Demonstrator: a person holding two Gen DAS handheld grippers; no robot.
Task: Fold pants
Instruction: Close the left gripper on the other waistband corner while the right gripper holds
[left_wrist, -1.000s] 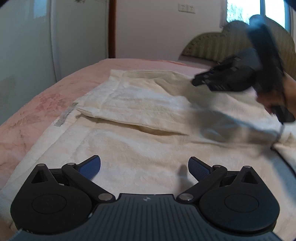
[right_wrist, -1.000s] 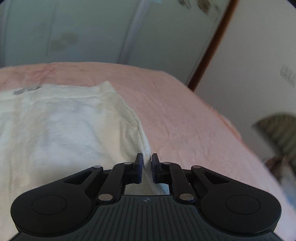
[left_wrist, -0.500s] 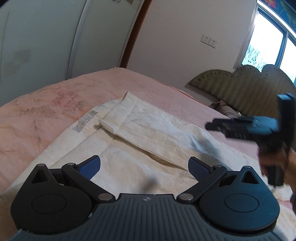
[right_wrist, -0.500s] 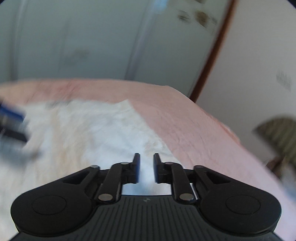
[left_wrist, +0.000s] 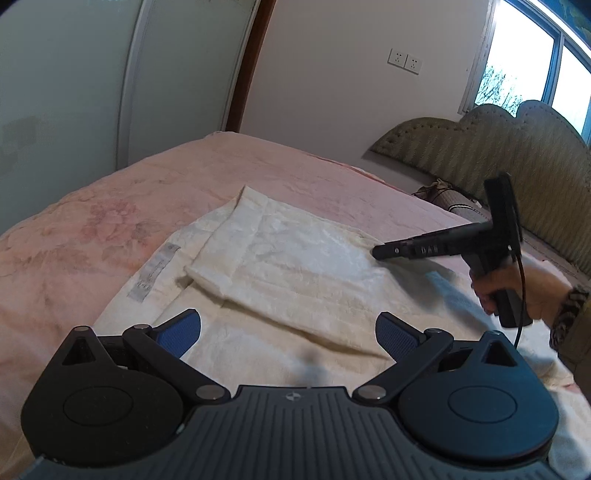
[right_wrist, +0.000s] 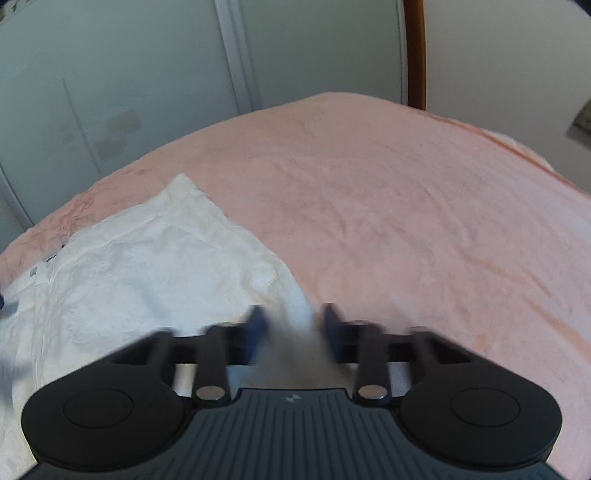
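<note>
the big pink bed (left_wrist: 92, 206) has lots of bare room on the far side and out to its round edge by the closet doors (left_wrist: 66, 92). the cream pants (left_wrist: 295, 266) lie flat on the bed, with one part folded over on top. the left gripper (left_wrist: 288, 325) hangs over the near part of the pants, its blue fingers (left_wrist: 181, 330) spread wide. the right gripper (right_wrist: 291, 325) is at the pants' right edge, where cloth meets pink blanket. its fingers (right_wrist: 256, 325) look blurry; they have just been closing but stand apart, with the cloth edge between them, not squeezed.
</note>
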